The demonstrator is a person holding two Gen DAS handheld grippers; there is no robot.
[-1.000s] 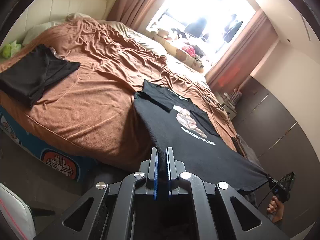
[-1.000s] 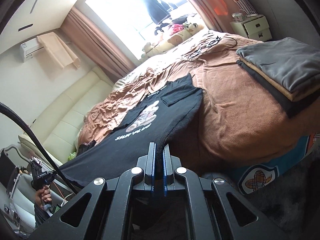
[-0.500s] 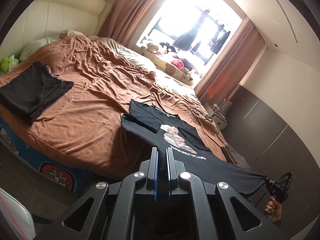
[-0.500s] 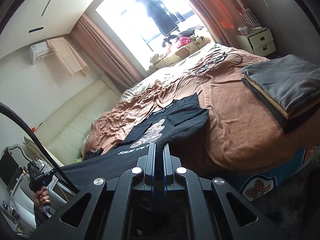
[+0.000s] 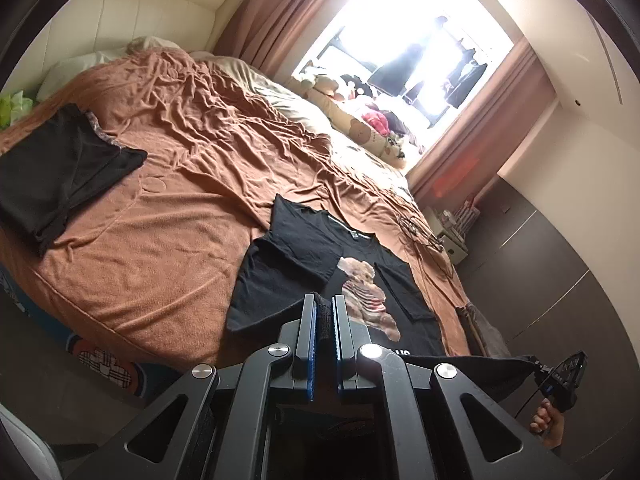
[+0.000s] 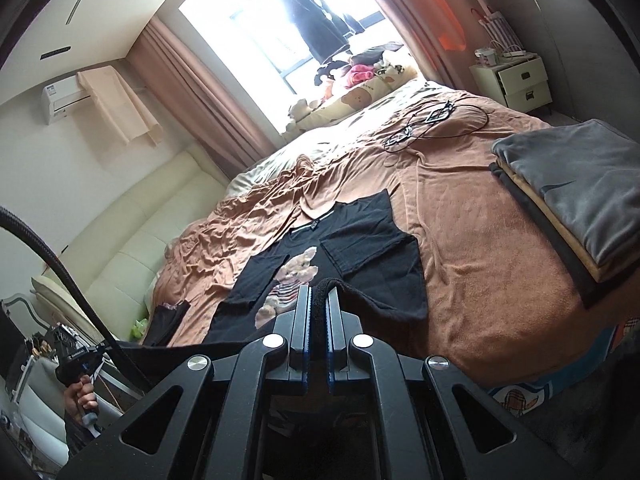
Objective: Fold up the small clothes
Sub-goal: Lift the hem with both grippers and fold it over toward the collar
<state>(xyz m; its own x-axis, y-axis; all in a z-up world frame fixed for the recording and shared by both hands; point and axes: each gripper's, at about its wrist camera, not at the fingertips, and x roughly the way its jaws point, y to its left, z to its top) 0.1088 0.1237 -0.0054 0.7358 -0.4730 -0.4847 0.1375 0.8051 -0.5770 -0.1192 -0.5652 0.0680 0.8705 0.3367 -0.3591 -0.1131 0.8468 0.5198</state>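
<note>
A black T-shirt (image 5: 304, 264) with a bear print lies face up on the brown bedspread (image 5: 168, 208), both sleeves folded in over its chest. It also shows in the right wrist view (image 6: 372, 256). My left gripper (image 5: 324, 304) is shut on one corner of its bottom hem. My right gripper (image 6: 318, 294) is shut on the other corner. Both hold the hem lifted above the shirt's lower part at the foot of the bed. The hem stretches taut between them.
A dark garment (image 5: 56, 160) lies at the bed's left side. A stack of folded clothes (image 6: 576, 192) sits at the bed's right corner. Cables (image 6: 424, 124) lie further up the bed. Plush toys (image 5: 372, 128) line the window side. A nightstand (image 6: 516, 80) stands by the wall.
Both grippers have risen and carried the hem forward over the bed. The shirt's lower part now hangs over its own body instead of off the bed's edge.
</note>
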